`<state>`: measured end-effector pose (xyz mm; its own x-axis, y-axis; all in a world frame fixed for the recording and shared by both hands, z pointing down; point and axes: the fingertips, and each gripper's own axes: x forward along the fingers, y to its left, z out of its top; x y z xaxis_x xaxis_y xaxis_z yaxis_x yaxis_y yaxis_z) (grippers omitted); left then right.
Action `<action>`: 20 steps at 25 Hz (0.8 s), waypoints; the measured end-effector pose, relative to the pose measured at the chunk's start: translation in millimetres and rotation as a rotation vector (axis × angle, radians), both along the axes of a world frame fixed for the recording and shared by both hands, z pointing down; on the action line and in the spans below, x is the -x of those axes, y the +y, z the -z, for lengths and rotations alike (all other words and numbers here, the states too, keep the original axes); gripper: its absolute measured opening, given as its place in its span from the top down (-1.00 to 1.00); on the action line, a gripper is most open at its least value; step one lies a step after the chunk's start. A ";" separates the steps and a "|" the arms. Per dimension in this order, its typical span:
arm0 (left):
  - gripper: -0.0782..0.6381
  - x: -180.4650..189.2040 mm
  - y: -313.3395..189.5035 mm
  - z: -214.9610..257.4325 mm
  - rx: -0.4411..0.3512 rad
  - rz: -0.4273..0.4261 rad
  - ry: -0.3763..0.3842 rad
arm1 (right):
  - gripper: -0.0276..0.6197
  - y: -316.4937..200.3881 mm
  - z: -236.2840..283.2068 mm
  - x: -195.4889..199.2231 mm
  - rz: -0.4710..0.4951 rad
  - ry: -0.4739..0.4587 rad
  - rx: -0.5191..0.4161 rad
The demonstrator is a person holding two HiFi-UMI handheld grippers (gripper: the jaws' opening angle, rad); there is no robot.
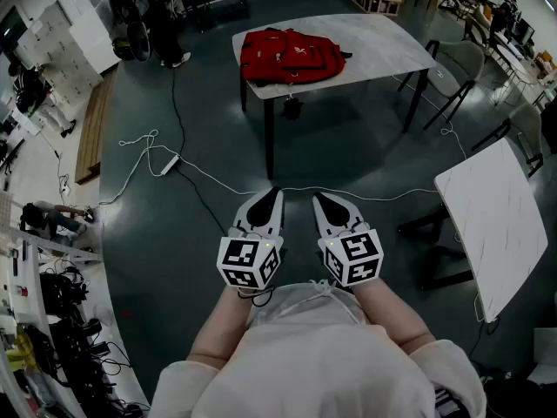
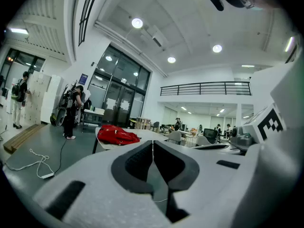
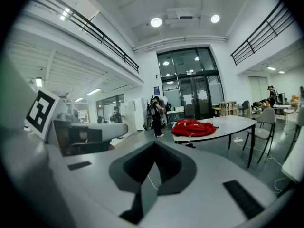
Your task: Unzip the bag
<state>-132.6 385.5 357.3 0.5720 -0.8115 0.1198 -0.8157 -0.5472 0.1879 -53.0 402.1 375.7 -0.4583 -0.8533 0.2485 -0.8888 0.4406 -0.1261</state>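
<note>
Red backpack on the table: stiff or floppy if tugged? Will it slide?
Probably floppy: the backpack lies slumped and creased, so fabric would likely bunch. It may slide, since the table top looks smooth. It lies fairly flat, so likely light.

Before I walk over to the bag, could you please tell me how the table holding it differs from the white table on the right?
The grey table carries the red bag; the white table shows nothing on its visible top. The grey table stands farther off, straight ahead; the white table is nearer, at the person's right. Both have pale tops on dark legs.
</note>
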 end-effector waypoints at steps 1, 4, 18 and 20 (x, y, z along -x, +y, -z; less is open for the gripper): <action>0.72 2.4 -1.3 -1.3 0.004 0.002 -0.002 | 0.83 -1.1 -1.2 2.4 0.004 0.000 0.005; 0.72 6.5 -2.6 -4.6 0.015 0.004 -0.005 | 0.83 -2.2 -3.7 7.1 0.013 0.002 0.014; 0.72 20.4 -8.6 -35.7 0.106 0.003 0.012 | 0.83 -11.9 -26.0 8.5 -0.039 -0.034 0.094; 0.72 25.8 -11.2 -42.9 0.129 0.023 0.024 | 0.83 -16.7 -30.7 8.8 -0.034 -0.041 0.110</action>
